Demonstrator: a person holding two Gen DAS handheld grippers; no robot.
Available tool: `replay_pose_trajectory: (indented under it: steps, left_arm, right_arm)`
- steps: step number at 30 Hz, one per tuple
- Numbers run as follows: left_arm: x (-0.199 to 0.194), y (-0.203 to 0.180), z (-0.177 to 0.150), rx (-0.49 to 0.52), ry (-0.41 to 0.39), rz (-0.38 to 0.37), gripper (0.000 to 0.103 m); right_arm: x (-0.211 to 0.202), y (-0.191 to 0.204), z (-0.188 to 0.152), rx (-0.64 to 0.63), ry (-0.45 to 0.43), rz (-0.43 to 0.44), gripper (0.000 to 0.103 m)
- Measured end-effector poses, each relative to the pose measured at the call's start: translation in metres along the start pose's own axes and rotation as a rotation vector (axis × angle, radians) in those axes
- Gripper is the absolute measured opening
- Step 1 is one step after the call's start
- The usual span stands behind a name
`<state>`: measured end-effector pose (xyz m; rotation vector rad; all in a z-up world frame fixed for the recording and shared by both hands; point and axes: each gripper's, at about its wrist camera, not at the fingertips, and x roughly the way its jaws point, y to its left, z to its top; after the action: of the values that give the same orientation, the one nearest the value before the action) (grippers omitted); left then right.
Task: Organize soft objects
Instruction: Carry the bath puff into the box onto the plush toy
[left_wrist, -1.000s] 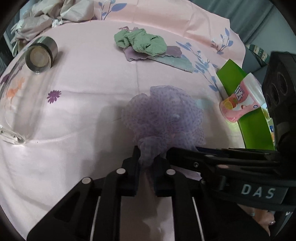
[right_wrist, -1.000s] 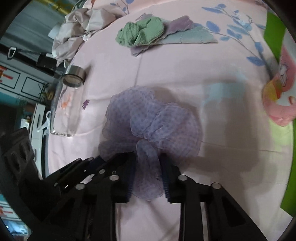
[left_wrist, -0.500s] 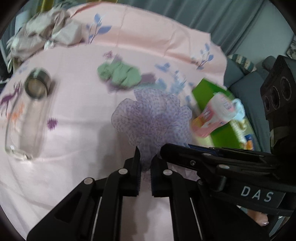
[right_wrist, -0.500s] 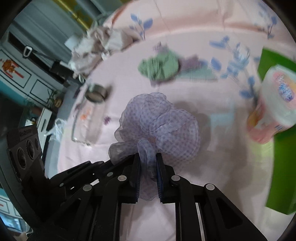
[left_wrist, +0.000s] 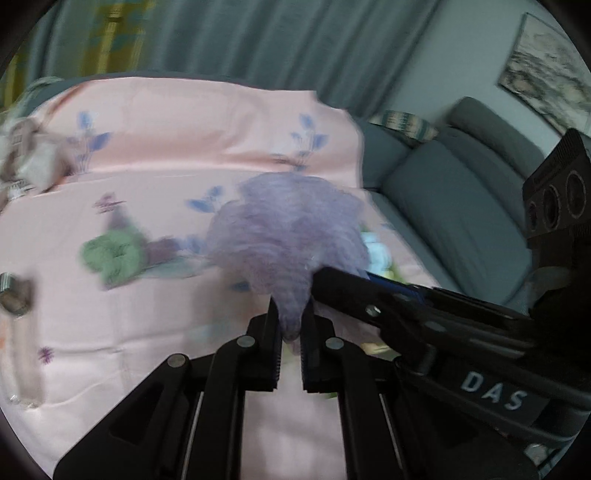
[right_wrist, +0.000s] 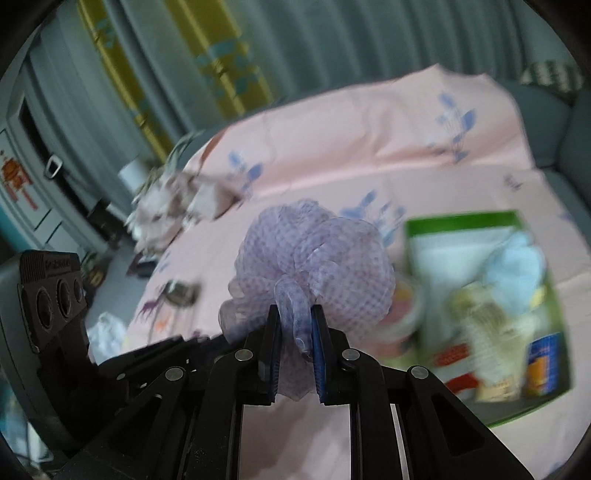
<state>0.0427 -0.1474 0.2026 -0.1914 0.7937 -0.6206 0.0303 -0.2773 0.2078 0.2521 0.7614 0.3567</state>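
A purple mesh bath pouf (left_wrist: 291, 236) hangs in the air above the pink sheet, and it also shows in the right wrist view (right_wrist: 317, 258). My left gripper (left_wrist: 291, 314) is shut on its lower tail. My right gripper (right_wrist: 294, 314) is shut on the same tail from the other side; its arm crosses the left wrist view (left_wrist: 406, 310). A green box (right_wrist: 417, 225) to the right holds a light blue soft thing (right_wrist: 517, 266) and packets. A green cloth (left_wrist: 110, 256) lies on purple and teal cloths at left.
The pink floral sheet (left_wrist: 177, 155) covers the bed. A glass bottle with a metal cap (left_wrist: 14, 295) lies at the left edge. Crumpled beige fabric (right_wrist: 170, 206) sits at the far side. A grey sofa (left_wrist: 461, 206) stands to the right.
Both grippers have lifted the pouf off the sheet and tilted up, so curtains and the sofa came into view. The green box is now below and right of the pouf.
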Motion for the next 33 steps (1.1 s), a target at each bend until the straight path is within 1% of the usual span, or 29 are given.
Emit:
replay_pose_trajectory:
  steps: [1, 3, 6, 10, 13, 15, 17, 20, 21, 27, 31, 33]
  left_arm:
    - [0.003, -0.013, 0.006, 0.032, -0.009, -0.010, 0.002]
    - [0.010, -0.031, 0.015, 0.083, -0.021, -0.003, 0.002]
    - [0.029, -0.052, 0.022, 0.114, 0.013, -0.030, 0.002]
    - [0.058, -0.077, 0.026, 0.150, 0.037, -0.059, 0.002]
    - [0.083, -0.089, 0.028, 0.150, 0.081, -0.079, 0.002]
    - [0.099, -0.093, 0.028, 0.148, 0.117, -0.083, 0.003]
    - [0.115, -0.097, 0.027, 0.153, 0.145, -0.065, 0.003]
    - [0.133, -0.102, 0.025, 0.155, 0.173, -0.046, 0.003]
    - [0.140, -0.103, 0.023, 0.157, 0.184, -0.036, 0.003]
    - [0.160, -0.106, 0.016, 0.166, 0.227, 0.006, 0.004]
    - [0.171, -0.108, 0.008, 0.207, 0.251, 0.068, 0.004]
    - [0.176, -0.108, 0.005, 0.208, 0.267, 0.075, 0.004]
  right_arm:
    - [-0.011, -0.007, 0.004, 0.004, -0.035, -0.015, 0.018]
    - [-0.024, -0.021, 0.009, 0.027, -0.080, -0.028, 0.018]
    - [-0.036, -0.050, 0.012, 0.101, -0.128, -0.032, 0.018]
    - [-0.045, -0.091, 0.010, 0.207, -0.159, -0.053, 0.018]
    - [-0.046, -0.115, 0.006, 0.274, -0.174, -0.078, 0.018]
    - [-0.044, -0.132, 0.001, 0.324, -0.173, -0.080, 0.018]
    - [-0.039, -0.148, -0.002, 0.361, -0.162, -0.083, 0.018]
    - [-0.028, -0.172, -0.007, 0.423, -0.134, -0.049, 0.018]
    - [-0.024, -0.179, -0.009, 0.440, -0.125, -0.050, 0.018]
    - [-0.011, -0.200, -0.018, 0.504, -0.074, -0.058, 0.018]
    - [-0.002, -0.208, -0.023, 0.532, -0.039, -0.090, 0.018]
    - [0.007, -0.212, -0.026, 0.548, -0.010, -0.105, 0.018]
